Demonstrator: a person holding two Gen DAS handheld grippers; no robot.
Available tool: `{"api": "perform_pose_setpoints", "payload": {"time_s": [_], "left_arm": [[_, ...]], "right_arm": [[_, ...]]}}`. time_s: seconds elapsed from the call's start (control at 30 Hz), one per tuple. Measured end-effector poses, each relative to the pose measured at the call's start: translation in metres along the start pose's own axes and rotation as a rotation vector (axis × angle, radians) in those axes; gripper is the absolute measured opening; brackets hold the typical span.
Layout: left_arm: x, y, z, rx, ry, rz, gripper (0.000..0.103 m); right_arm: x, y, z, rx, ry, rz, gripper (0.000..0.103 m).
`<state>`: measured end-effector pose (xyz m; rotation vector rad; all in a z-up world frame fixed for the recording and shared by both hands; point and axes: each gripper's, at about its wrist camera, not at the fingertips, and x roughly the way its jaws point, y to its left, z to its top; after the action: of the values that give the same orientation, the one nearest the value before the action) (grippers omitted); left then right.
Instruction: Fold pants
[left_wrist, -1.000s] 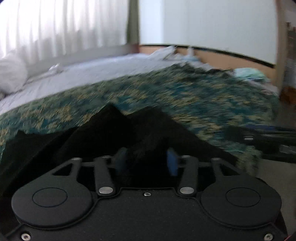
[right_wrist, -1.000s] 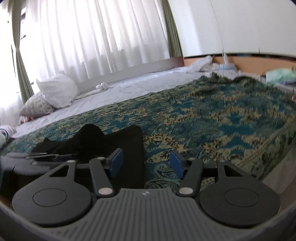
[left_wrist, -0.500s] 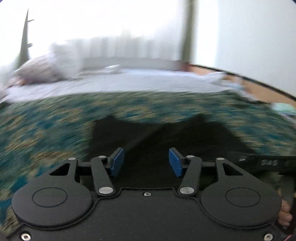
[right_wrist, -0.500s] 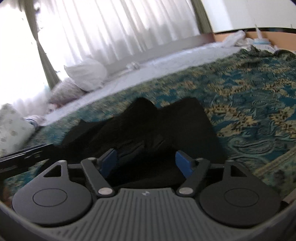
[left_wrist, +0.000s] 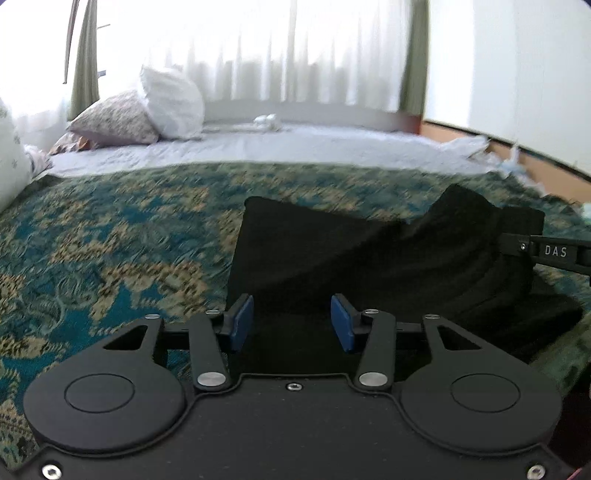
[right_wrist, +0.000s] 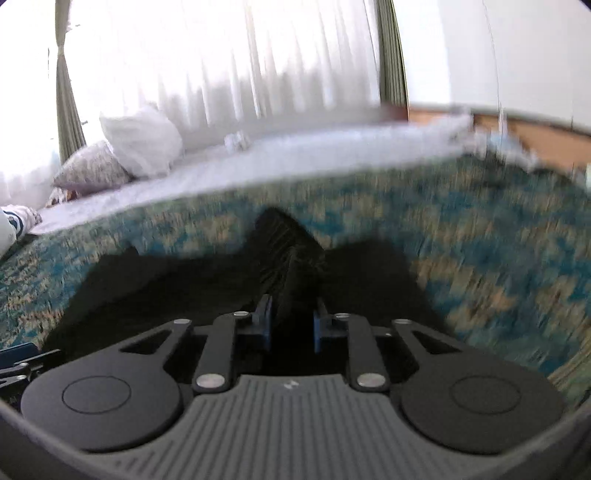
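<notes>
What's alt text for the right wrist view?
The right hand-held gripper is pinched on a raised fold of black pants lying on a teal and gold patterned bedspread. Behind are white pillows and bright curtains; the image is motion-blurred.

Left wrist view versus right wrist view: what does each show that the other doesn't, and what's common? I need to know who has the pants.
Only the left wrist view shows the left gripper open, its blue pads apart over flat cloth, with the other tool's arm marked DAS at the right edge. Only the right wrist view shows the right gripper shut on a raised bunch of the black pants. Both show the pants lying on the patterned bedspread, the white pillow and the curtains.
</notes>
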<state>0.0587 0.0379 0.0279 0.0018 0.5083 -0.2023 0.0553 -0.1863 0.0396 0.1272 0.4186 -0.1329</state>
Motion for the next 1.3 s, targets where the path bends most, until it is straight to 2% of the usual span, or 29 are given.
{"api": "perform_pose_setpoints", "payload": {"time_s": [0.1, 0.23, 0.3, 0.37, 0.47, 0.6, 0.67, 0.73, 0.77, 0.9, 0.97, 1.03, 1.3], "left_arm": [[-0.006, -0.009, 0.001, 0.020, 0.000, -0.034, 0.044], [-0.001, -0.017, -0.010, 0.056, 0.040, -0.045, 0.044], [-0.001, -0.021, -0.013, 0.074, 0.048, -0.045, 0.044], [0.000, -0.023, -0.007, 0.091, 0.035, -0.050, 0.044], [0.008, -0.024, 0.018, 0.113, -0.008, -0.048, 0.044], [0.041, -0.028, 0.059, 0.145, -0.027, -0.061, 0.044], [0.069, -0.031, 0.074, 0.147, 0.014, -0.063, 0.041], [0.098, -0.032, 0.083, 0.139, 0.075, -0.076, 0.028], [0.113, -0.032, 0.085, 0.134, 0.108, -0.077, 0.026], [0.156, -0.027, 0.078, 0.095, 0.185, -0.027, 0.021], [0.159, -0.026, 0.075, 0.084, 0.167, -0.020, 0.021], [0.160, -0.027, 0.073, 0.100, 0.162, -0.009, 0.021], [0.160, -0.028, 0.068, 0.110, 0.146, -0.006, 0.021]], "right_arm": [[-0.007, -0.014, -0.005, -0.021, -0.027, -0.040, 0.023], [0.007, -0.048, -0.024, 0.041, 0.042, -0.065, 0.026], [0.007, -0.055, -0.032, 0.050, 0.041, -0.070, 0.029], [0.006, -0.058, -0.034, 0.053, 0.035, -0.057, 0.029], [0.006, -0.061, -0.037, 0.052, 0.034, -0.048, 0.031], [0.005, -0.062, -0.040, 0.044, 0.036, -0.038, 0.032], [0.005, -0.064, -0.040, 0.048, 0.039, -0.028, 0.033], [0.005, -0.066, -0.039, 0.053, 0.042, -0.019, 0.033], [0.005, -0.067, -0.039, 0.055, 0.045, -0.016, 0.033], [0.007, -0.068, -0.039, 0.054, 0.053, -0.015, 0.037], [0.007, -0.069, -0.039, 0.052, 0.055, -0.014, 0.038], [0.008, -0.071, -0.040, 0.054, 0.055, -0.011, 0.045], [0.007, -0.074, -0.037, 0.030, 0.058, 0.002, 0.050]]}}
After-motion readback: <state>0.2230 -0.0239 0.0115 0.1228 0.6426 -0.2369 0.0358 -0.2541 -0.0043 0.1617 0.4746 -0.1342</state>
